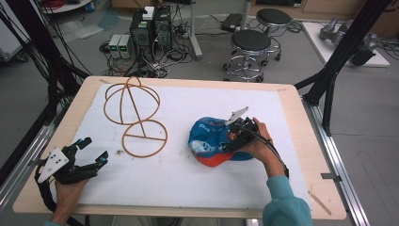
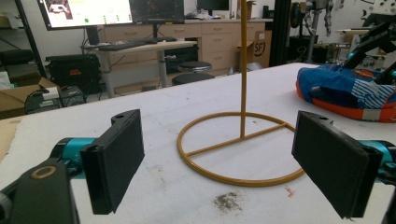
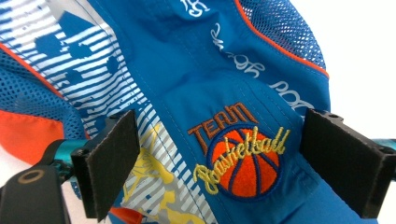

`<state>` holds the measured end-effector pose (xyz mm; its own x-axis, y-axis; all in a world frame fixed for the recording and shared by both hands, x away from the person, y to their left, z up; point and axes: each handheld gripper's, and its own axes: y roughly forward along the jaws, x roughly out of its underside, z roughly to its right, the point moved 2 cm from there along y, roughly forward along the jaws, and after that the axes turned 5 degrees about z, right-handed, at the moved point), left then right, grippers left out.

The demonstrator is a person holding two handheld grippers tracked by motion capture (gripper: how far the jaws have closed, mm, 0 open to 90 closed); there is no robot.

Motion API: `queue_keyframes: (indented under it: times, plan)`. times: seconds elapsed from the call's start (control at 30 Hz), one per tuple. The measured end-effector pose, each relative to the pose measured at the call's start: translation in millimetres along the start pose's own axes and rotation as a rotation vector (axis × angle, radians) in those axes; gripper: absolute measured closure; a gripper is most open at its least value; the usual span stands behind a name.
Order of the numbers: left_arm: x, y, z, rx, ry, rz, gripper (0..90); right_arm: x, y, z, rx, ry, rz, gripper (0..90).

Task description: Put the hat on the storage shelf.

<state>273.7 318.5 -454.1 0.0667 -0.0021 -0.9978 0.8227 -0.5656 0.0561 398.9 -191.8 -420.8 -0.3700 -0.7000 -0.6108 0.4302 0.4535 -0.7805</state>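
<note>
A blue and orange cap [image 1: 211, 140] with a basketball badge [image 3: 243, 158] lies right of centre on the white mat [image 1: 188, 179]. My right gripper [image 1: 239, 133] hovers over the cap's right side, jaws open either side of the badge, nothing clamped. A tan wire hat stand [image 1: 134, 117] with a ring base [image 2: 240, 149] and a domed frame stands at the left rear of the mat. My left gripper [image 1: 94, 153] rests open near the mat's front left corner, pointing toward the stand's ring base, jaws spread wide with nothing between them.
The wooden table [image 1: 301, 136] has bare borders around the mat. A dirt smudge [image 2: 229, 201] marks the mat in front of the ring. Stools [image 1: 249, 49], computer boxes [image 1: 150, 30] and cables stand on the floor beyond. Black frame posts [image 1: 339, 56] flank the table.
</note>
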Motion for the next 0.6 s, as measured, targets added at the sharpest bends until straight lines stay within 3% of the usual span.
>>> queue_keyframes:
  times: [0.1,0.3,0.4,0.6]
  plan:
    - [0.0,0.0,0.0,0.000,0.000,0.000,17.0,0.8,2.8,-0.3,0.003,0.003,-0.004,11.1]
    - [0.0,0.0,0.0,0.000,0.001,-0.001,17.0,-1.8,9.8,-3.9,0.028,-0.037,-0.016,11.1]
    - [0.0,0.1,0.0,0.000,0.002,-0.001,17.0,-6.0,13.7,-8.3,0.016,-0.055,-0.001,11.1]
    - [0.0,0.0,0.0,0.000,0.000,0.000,17.0,-8.6,26.9,-12.4,0.007,-0.080,-0.020,11.1]
